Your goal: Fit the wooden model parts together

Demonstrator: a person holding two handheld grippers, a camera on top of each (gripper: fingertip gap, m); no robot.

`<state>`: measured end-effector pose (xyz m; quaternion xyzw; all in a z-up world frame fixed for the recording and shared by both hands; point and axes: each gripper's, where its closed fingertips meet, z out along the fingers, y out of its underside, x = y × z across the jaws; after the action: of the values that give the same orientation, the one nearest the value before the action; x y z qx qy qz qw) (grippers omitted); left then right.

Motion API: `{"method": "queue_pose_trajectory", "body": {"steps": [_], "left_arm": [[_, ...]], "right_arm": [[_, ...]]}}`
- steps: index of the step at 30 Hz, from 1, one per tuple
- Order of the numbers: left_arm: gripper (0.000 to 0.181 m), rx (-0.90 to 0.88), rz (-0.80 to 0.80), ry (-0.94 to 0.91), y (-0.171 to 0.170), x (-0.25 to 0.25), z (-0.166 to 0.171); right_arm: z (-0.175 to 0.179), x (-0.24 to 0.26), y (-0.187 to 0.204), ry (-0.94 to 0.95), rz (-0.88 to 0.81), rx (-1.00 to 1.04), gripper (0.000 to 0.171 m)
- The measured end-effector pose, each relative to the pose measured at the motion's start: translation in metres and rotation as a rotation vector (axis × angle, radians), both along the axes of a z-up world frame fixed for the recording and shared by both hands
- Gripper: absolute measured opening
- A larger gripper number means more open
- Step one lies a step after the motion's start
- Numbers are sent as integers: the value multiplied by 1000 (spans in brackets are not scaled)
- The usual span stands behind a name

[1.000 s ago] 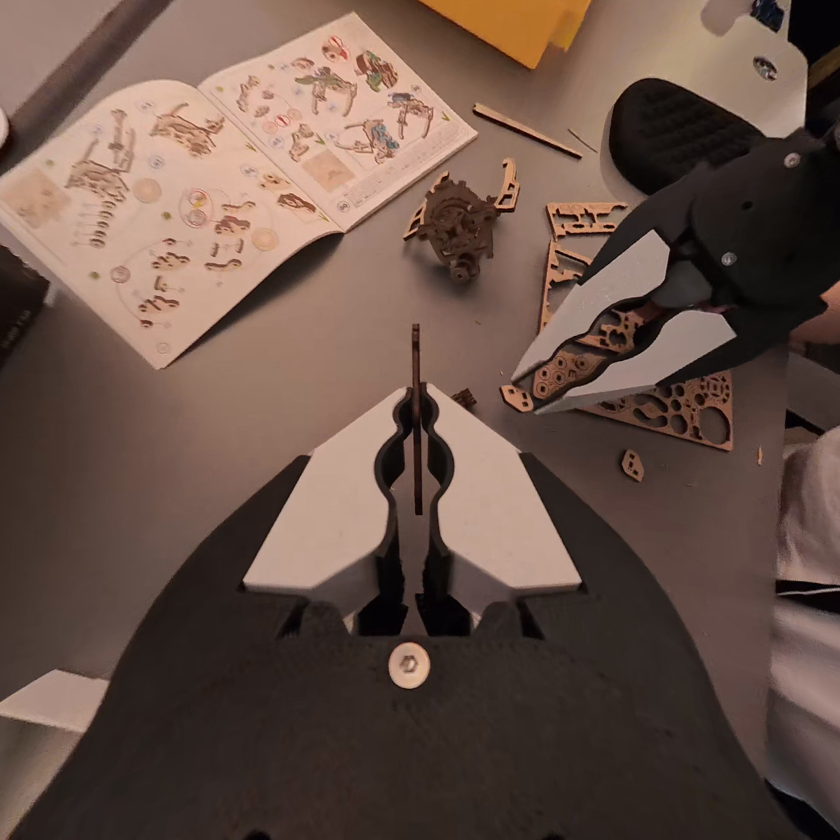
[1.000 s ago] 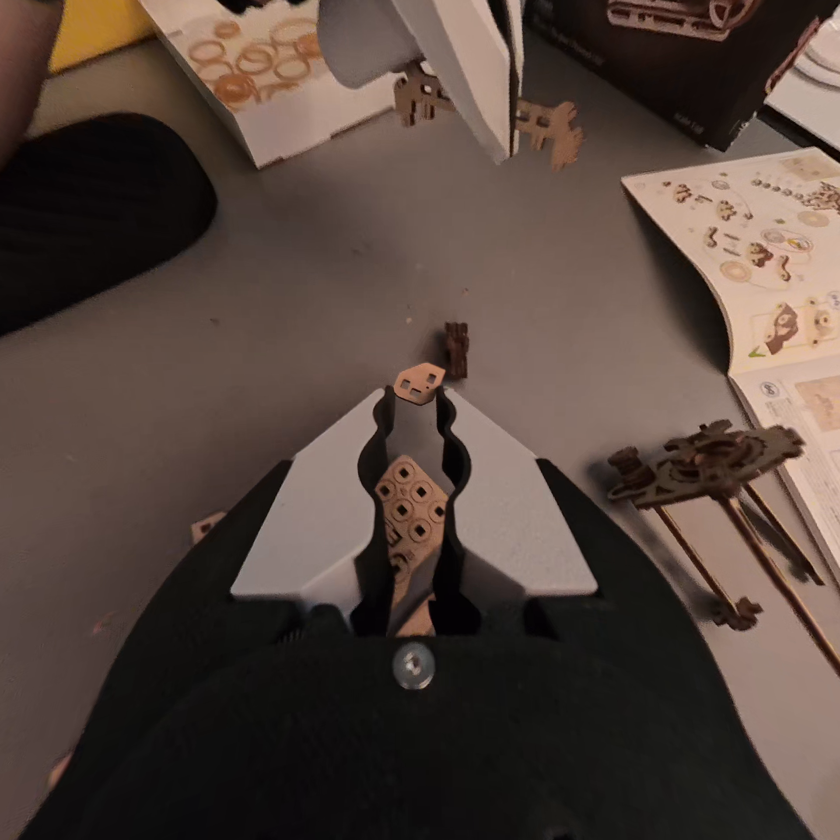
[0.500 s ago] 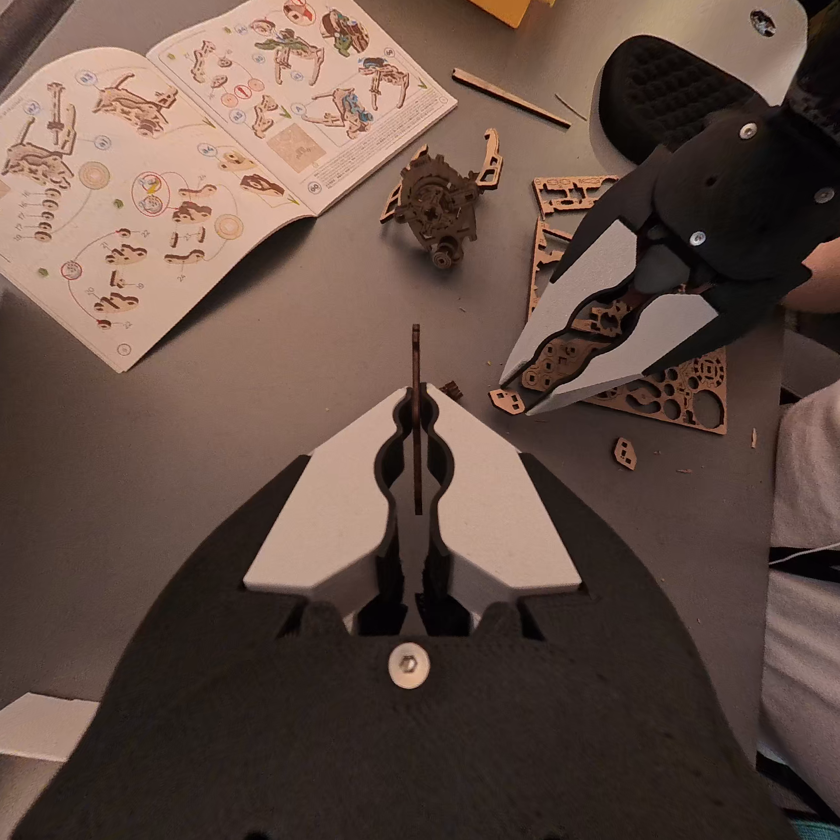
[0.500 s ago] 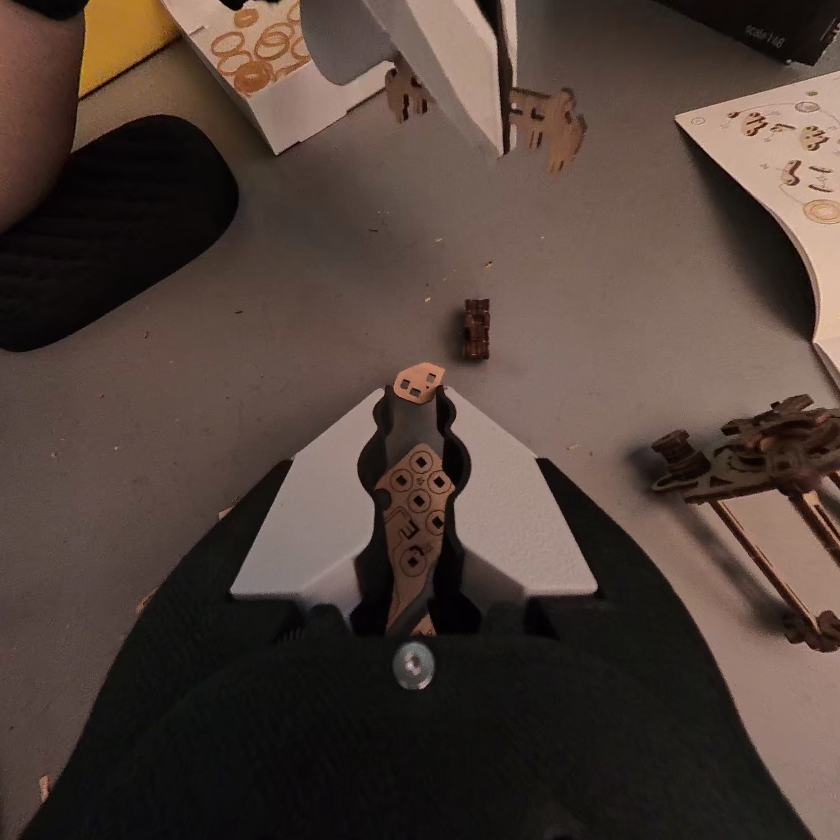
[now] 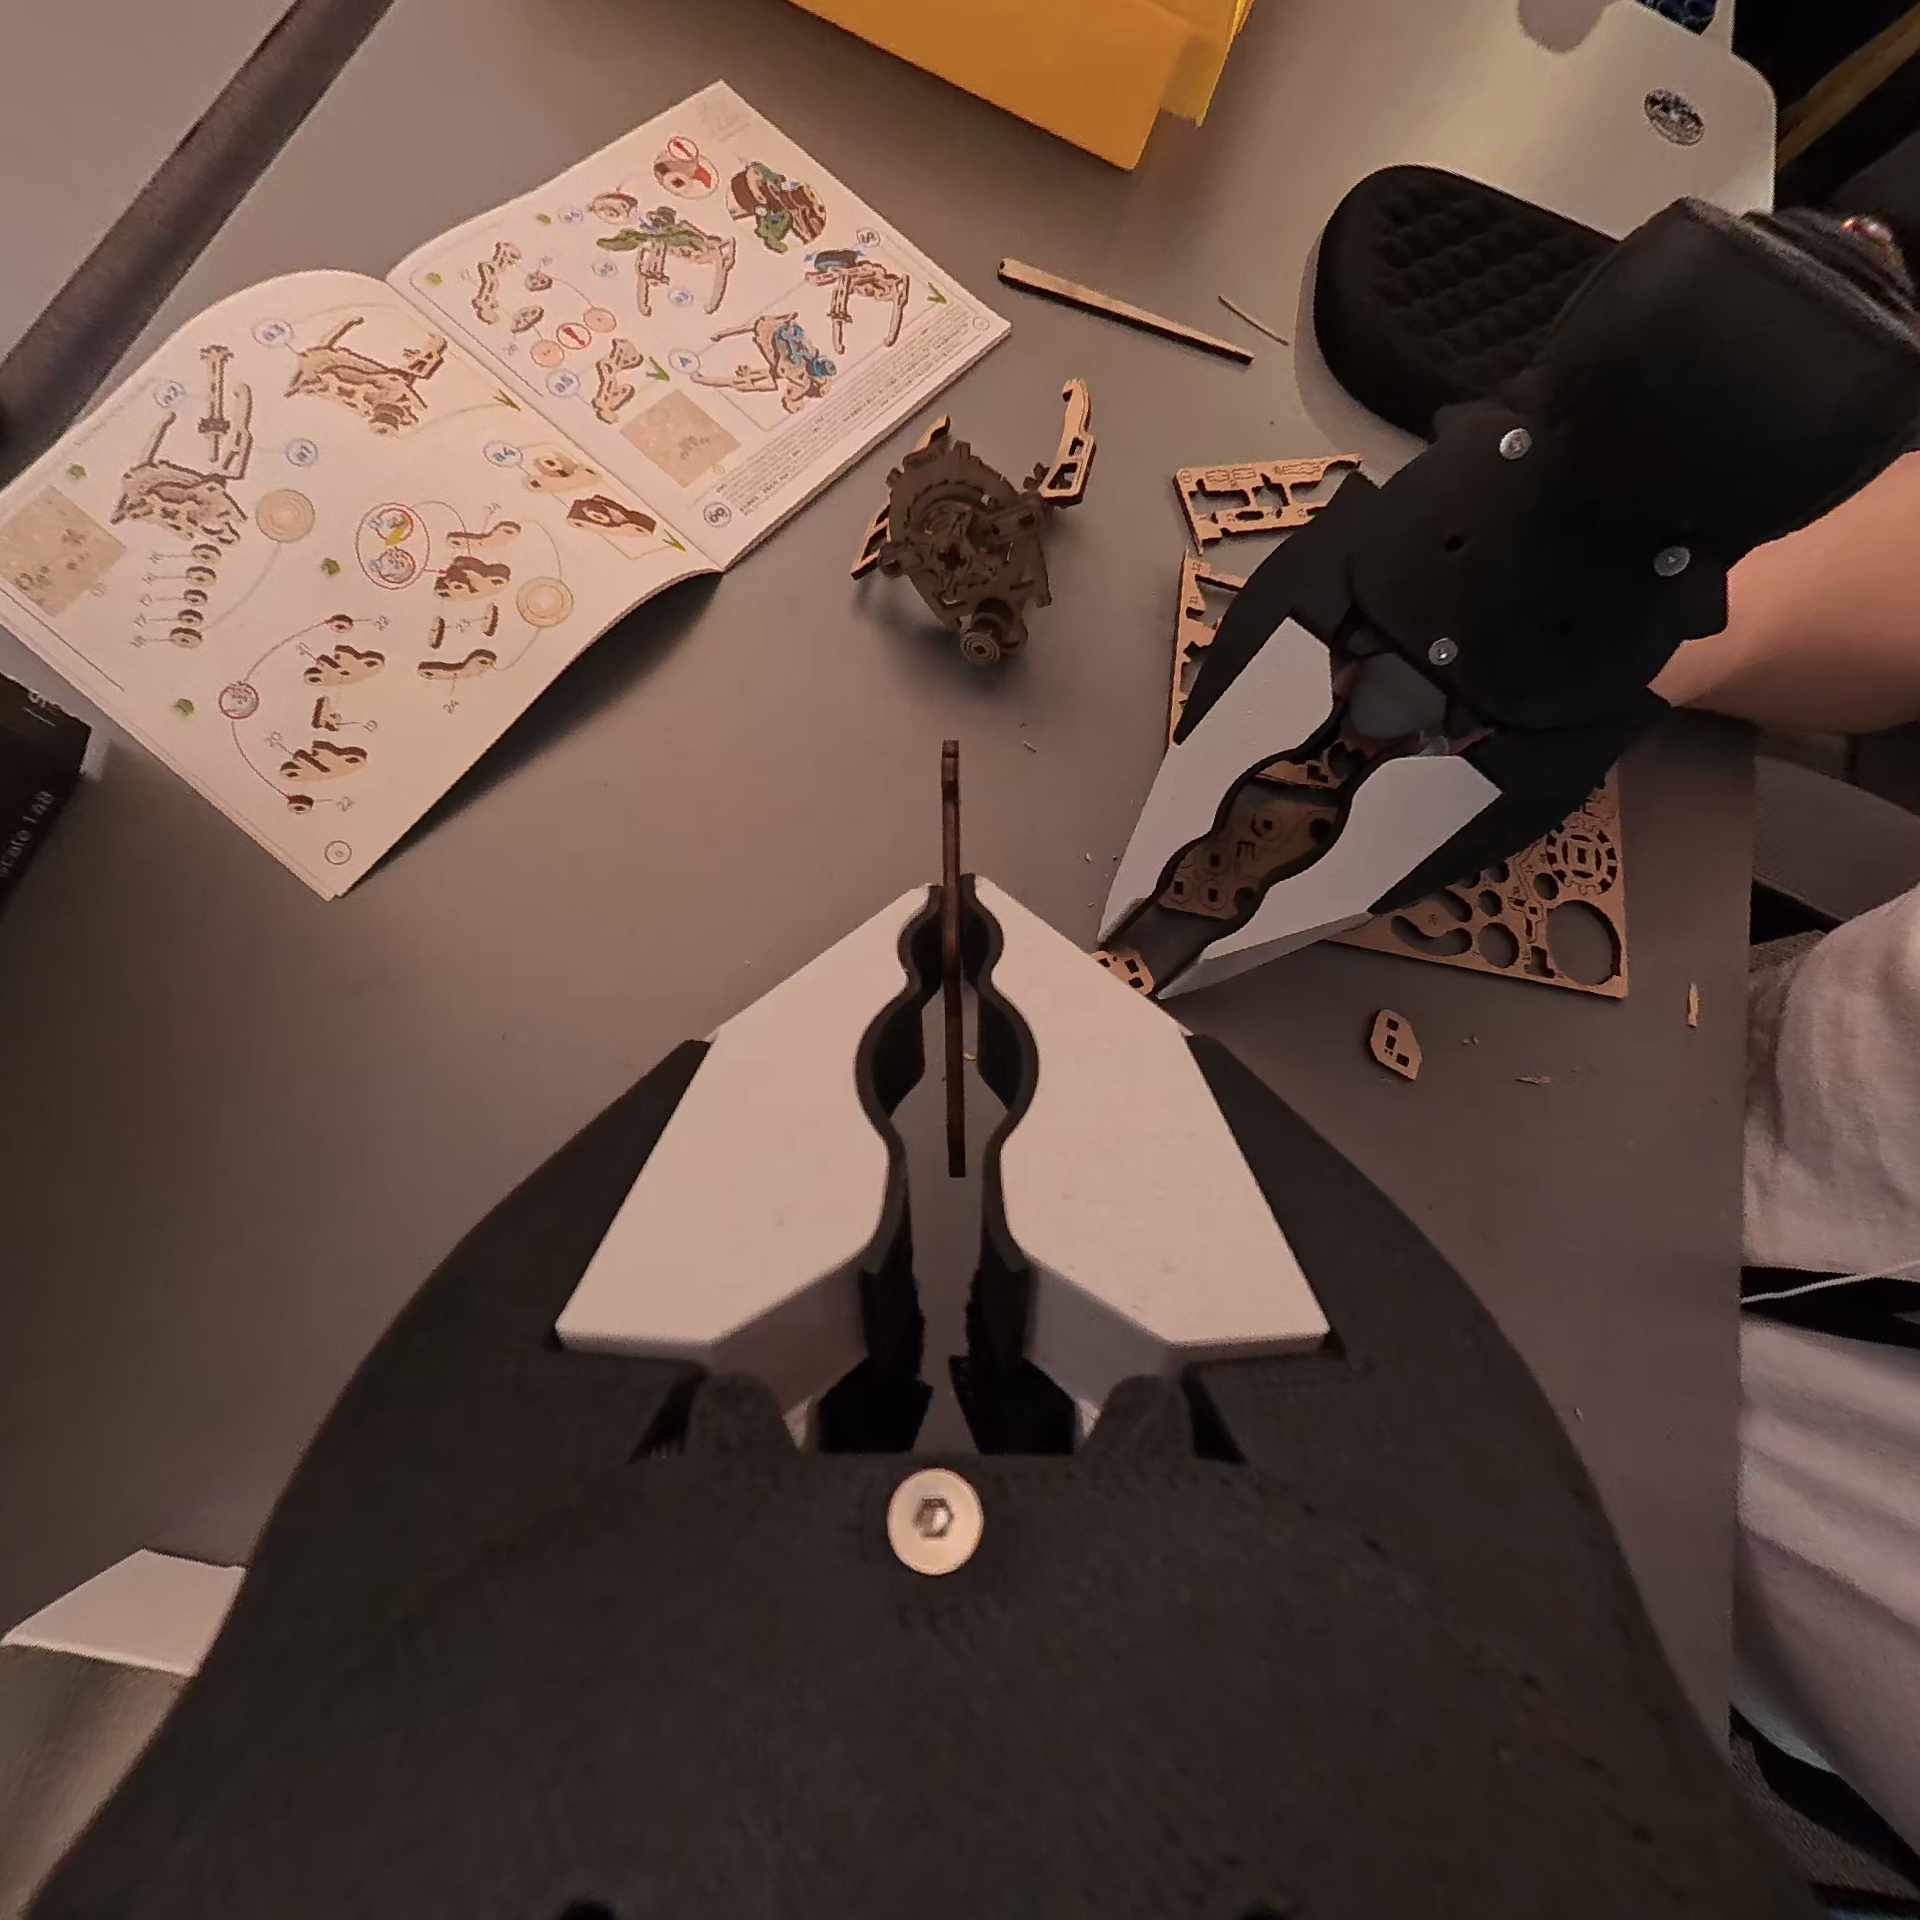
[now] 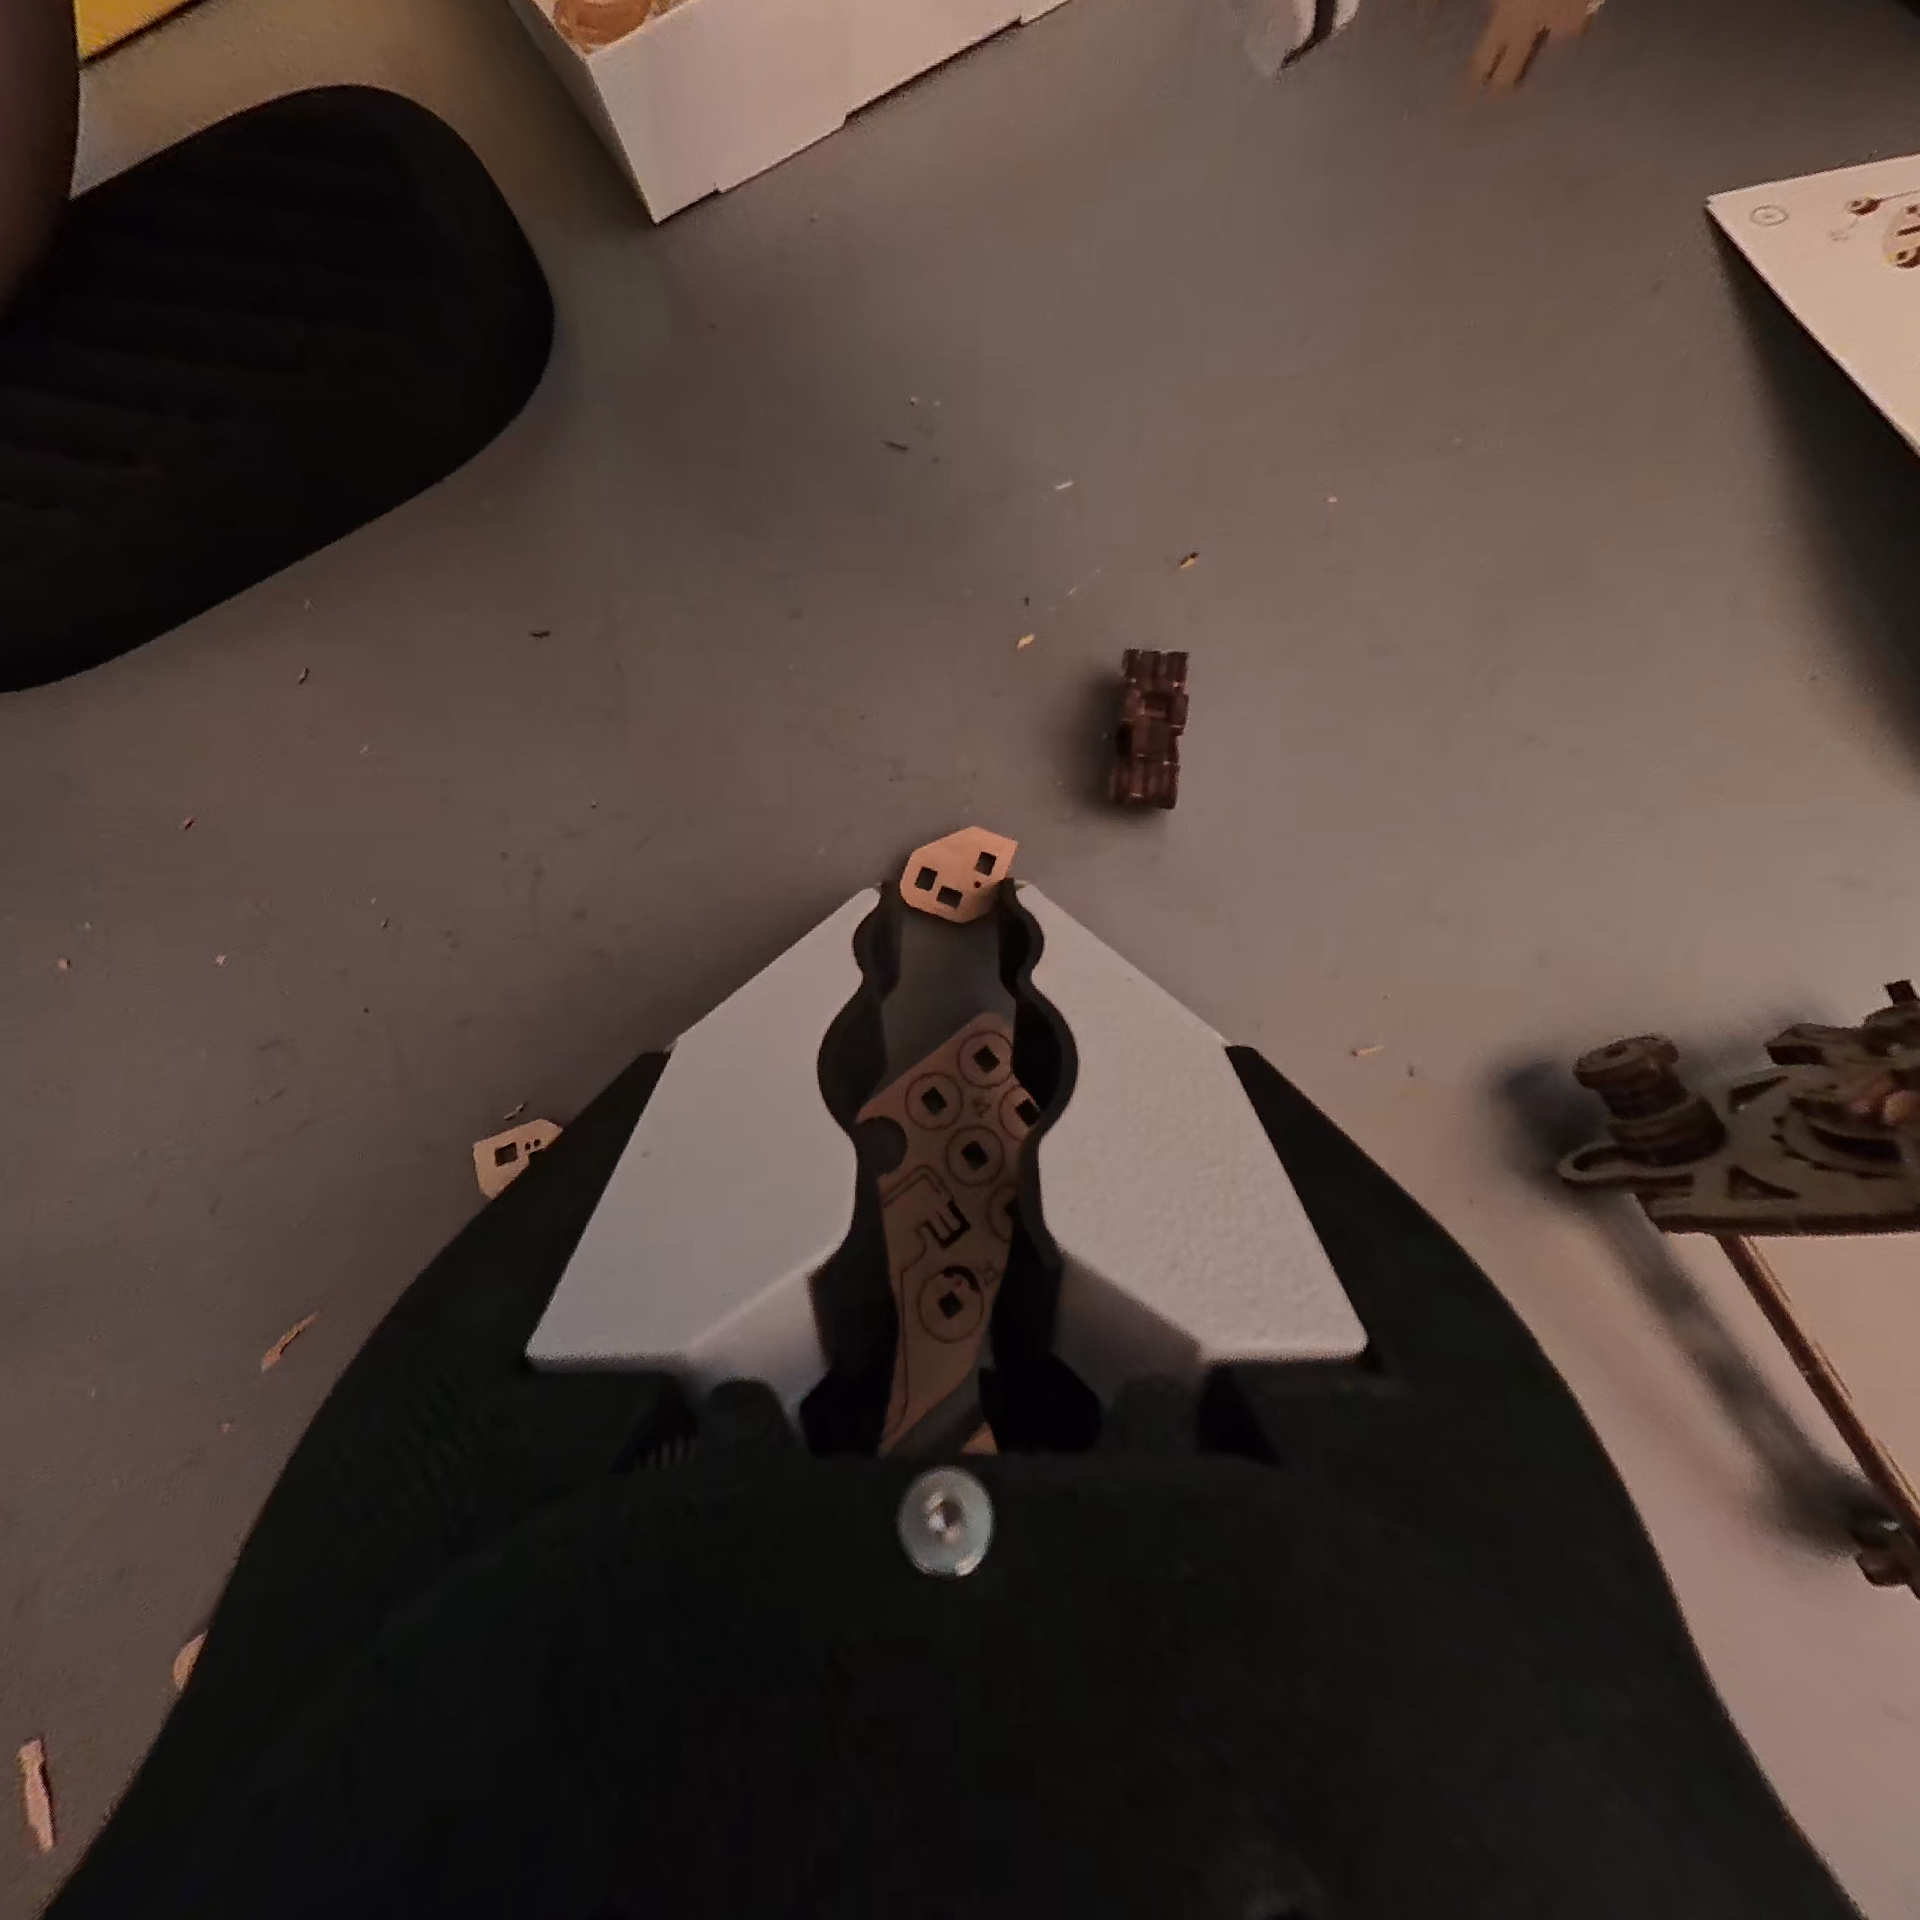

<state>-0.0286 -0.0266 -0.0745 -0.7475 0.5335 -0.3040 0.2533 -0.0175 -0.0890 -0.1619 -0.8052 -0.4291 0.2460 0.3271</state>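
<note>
Grey table (image 5: 312, 1039), centre frame: our left gripper (image 5: 951, 904) clamps a thin wooden part (image 5: 951, 831); our right gripper (image 6: 961, 894) pinches a small tan piece (image 6: 958, 871), which may slip.

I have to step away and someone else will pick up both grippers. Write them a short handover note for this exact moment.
Left gripper: shut on a thin flat wooden part, held edge-on above the table.
Right gripper: shut on a small pale wooden piece at its fingertips, low over the table.
Half-built model lies beside the open booklet; punched sheet under the right gripper; a small dark block just ahead of it.
Done: both parts picked up. Left: join them.
</note>
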Motion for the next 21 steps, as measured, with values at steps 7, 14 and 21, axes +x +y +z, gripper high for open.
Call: {"method": "queue_pose_trajectory", "body": {"steps": [7,14,21], "left_arm": [[0,8,-1,2,0,0,1],[0,13,0,7,0,0,0],[0,12,-1,9,1,0,-1]], "right_arm": [[1,0,0,5,6,2,17],[3,0,-1,12,11,3,17],[1,0,-1,2,19,2,17]]}}
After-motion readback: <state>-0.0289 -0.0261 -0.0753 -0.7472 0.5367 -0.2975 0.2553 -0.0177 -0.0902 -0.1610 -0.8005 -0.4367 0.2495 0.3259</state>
